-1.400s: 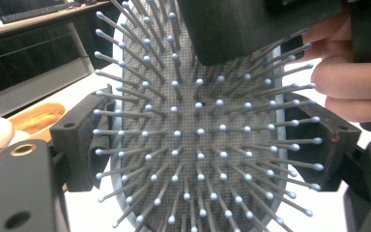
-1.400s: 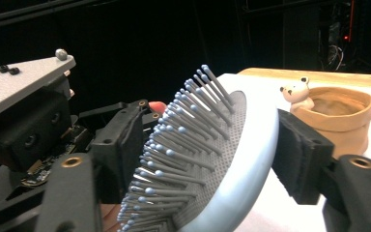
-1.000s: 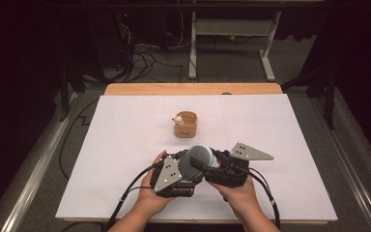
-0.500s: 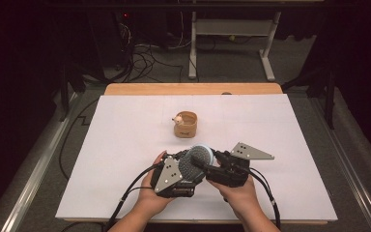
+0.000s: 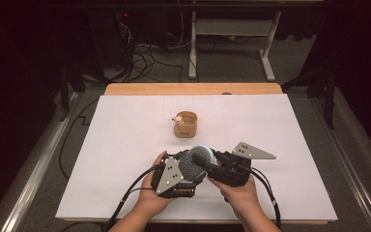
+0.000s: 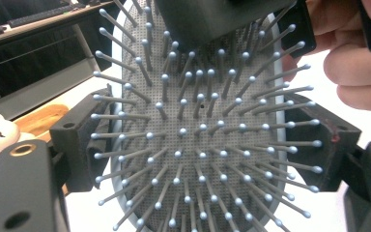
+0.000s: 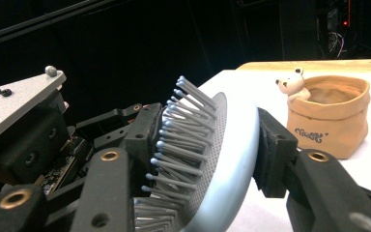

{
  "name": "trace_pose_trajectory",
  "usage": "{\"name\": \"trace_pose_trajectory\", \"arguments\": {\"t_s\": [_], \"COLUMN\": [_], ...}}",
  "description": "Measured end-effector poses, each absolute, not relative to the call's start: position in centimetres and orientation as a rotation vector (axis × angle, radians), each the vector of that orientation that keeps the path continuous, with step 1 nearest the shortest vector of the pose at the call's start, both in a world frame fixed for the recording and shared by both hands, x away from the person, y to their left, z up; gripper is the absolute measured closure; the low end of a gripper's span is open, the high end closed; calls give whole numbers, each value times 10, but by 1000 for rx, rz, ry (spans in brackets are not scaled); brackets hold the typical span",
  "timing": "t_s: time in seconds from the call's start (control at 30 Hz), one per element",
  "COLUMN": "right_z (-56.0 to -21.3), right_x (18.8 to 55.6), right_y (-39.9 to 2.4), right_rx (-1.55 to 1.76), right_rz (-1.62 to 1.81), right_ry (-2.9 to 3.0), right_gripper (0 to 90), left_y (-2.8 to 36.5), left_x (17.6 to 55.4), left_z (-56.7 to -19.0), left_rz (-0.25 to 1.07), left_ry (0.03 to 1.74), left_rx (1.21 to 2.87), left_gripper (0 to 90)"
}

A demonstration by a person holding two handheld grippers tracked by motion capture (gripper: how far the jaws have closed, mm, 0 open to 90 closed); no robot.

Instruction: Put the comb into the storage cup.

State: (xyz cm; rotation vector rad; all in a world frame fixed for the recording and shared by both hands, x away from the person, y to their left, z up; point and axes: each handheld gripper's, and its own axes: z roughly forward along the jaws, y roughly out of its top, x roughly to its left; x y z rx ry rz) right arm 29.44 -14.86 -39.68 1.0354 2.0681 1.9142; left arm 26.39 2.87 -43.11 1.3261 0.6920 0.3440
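1. Near the tabletop (image 5: 125,145)'s 6 o'clock edge, your hairbrush (image 5: 197,159) sits raised between both tongs.
2. Left tongs (image 6: 193,140) clamp its edges.
3. Right tongs (image 7: 207,159), just closing, pinch bristles and back.
4. At the hairbrush's 12 o'clock stands a bear pouch (image 5: 185,124).

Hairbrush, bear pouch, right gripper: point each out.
hairbrush (image 6: 193,140), left gripper view, bristle pad centre.
bear pouch (image 7: 331,121), right gripper view, front wall.
right gripper (image 7: 207,159), right gripper view, between its fingertips.
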Motion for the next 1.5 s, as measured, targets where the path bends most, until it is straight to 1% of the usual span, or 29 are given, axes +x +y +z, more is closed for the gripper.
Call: {"name": "trace_pose_trajectory", "arguments": {"t_s": [0.67,1.5], "right_z": [-396,-393], "right_x": [292,290], "right_y": [-149,-151], "right_rx": [1053,1048], "right_rz": [1917,1950], "right_ry": [2048,2024], "right_gripper": [587,606], "left_y": [27,24], "left_x": [262,260], "left_z": [-431,-429], "left_rz": [374,403], "left_ry": [679,665], "left_rx": [1332,1322], "left_gripper": [205,201]}}
